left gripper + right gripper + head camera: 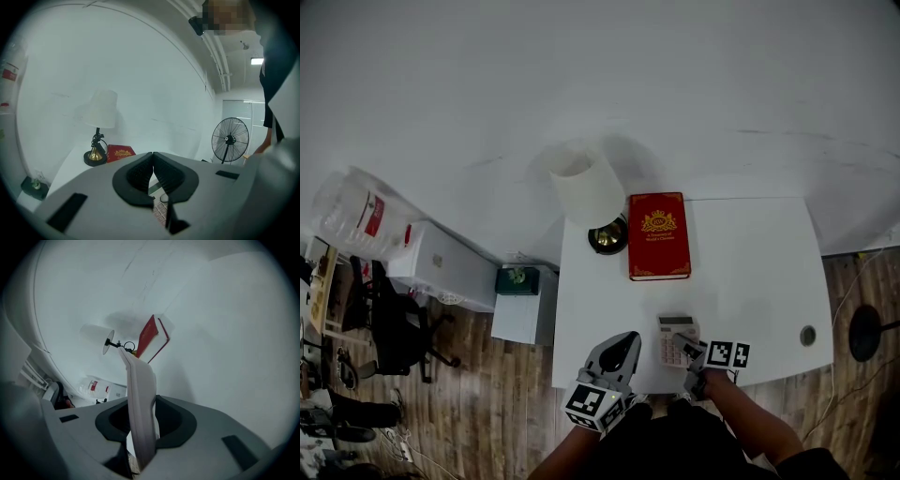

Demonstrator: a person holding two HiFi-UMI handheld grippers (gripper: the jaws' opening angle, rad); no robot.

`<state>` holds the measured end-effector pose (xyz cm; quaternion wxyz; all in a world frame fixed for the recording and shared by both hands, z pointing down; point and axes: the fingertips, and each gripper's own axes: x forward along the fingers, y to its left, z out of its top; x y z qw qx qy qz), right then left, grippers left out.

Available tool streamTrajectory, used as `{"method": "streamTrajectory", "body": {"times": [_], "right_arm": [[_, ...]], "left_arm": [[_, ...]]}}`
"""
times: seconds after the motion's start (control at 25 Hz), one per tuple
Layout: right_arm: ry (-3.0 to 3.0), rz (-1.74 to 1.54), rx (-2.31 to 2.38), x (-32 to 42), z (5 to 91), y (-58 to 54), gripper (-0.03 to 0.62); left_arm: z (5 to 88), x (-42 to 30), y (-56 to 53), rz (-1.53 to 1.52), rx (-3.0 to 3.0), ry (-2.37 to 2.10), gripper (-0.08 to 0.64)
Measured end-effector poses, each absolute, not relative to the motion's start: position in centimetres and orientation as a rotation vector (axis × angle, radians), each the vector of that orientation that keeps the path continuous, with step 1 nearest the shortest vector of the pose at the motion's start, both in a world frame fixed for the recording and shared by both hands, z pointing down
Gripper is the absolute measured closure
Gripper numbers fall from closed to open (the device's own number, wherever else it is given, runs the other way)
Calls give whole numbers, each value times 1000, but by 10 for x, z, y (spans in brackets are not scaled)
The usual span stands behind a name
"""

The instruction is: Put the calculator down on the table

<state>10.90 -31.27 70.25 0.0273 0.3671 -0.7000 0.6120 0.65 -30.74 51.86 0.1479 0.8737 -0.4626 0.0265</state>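
White table [750, 272] against a white wall, wood floor around it; at its far side a lamp [586, 187] with a pale shade stands at 9 o'clock of a red book [658, 236], just beside it. Both forearms reach in from the bottom of the head view. The right gripper [692, 352] comes from 4 o'clock of the calculator [676, 337], its marker cube toward the person; it pinches the calculator's near end between its pads. In the right gripper view the calculator [140, 408] shows edge-on, running up and away from the jaws, and the whole scene is tilted, so the gripper [140, 423] is rolled to one side. The calculator hangs over the table's near edge at 6 o'clock of the book, well apart from it; whether it touches the tabletop I cannot tell. The left gripper [622, 345] hovers at 8 o'clock of the calculator, near it and pointing roughly level; its pads [140, 171] are pressed together with nothing between them.
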Motion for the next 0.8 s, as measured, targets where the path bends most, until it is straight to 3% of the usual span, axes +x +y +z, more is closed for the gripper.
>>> {"method": "streamTrajectory", "body": {"times": [0.44, 0.8], "right_arm": [[-2095, 1860, 1190, 112, 720, -312, 462], [-2024, 1525, 1298, 130, 726, -314, 409]], "left_arm": [[520, 1, -305, 57, 2493, -1330, 541], [519, 4, -301, 39, 2483, -1317, 541]]}}
